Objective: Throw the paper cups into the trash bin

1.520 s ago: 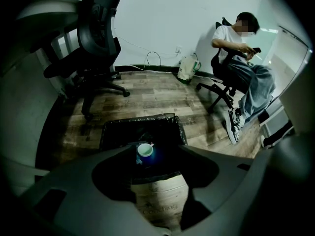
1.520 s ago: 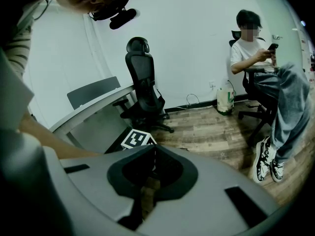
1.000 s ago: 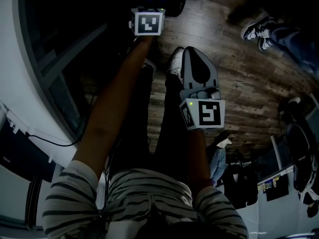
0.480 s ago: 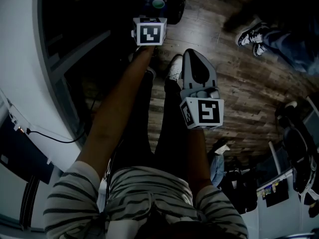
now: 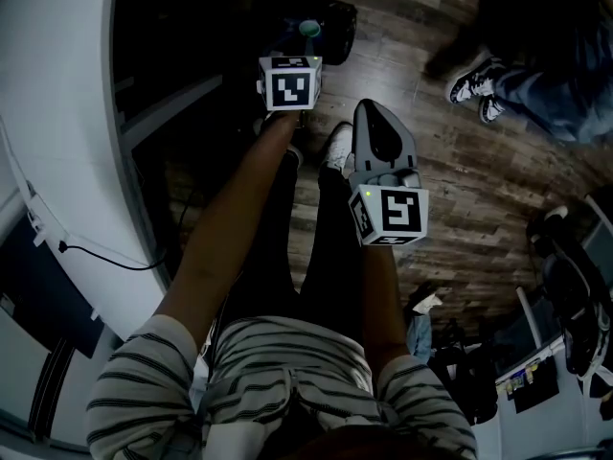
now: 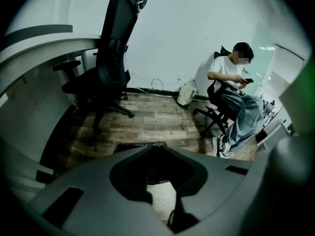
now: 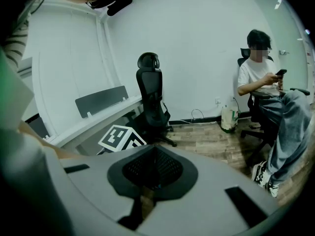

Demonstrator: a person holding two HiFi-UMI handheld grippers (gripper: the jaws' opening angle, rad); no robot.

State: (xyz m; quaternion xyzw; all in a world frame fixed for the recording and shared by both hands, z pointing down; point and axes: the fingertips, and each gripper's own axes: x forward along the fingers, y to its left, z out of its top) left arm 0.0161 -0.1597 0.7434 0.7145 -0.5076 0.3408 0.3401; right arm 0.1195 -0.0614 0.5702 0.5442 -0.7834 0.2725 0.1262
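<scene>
Over the trash bin (image 6: pixel 135 145), right by the curved white desk (image 5: pixel 57 123), the left gripper (image 6: pixel 158 173) hangs nose-down. Its jaws have just been closing and only a narrow slot is left between them. Nothing is caught in there, so it's let go and empty. The bin's black-lined rim sits just past the jaw tips and a pale patch shows through the slot. The inside of the bin is pure shadow, and there's no telling what lies in it.

The right gripper (image 7: pixel 150 178) is held beside the left one and nearer the body, above the wearer's dark trouser legs (image 5: pixel 321 247) and white shoe (image 5: pixel 337 144). Its jaws are pinched together with barely a sliver showing, and they grasp nothing. It looks out across the room, with the left gripper's marker cube just ahead of it on the left.

Beyond the bin there's wooden floor (image 6: pixel 157 117) and a black office chair (image 6: pixel 110 58) pulled up to the desk. Well apart, by the far wall, a seated person (image 6: pixel 231 80) is looking at a phone, with a pale bag (image 6: pixel 187 95) on the floor beside their chair.
</scene>
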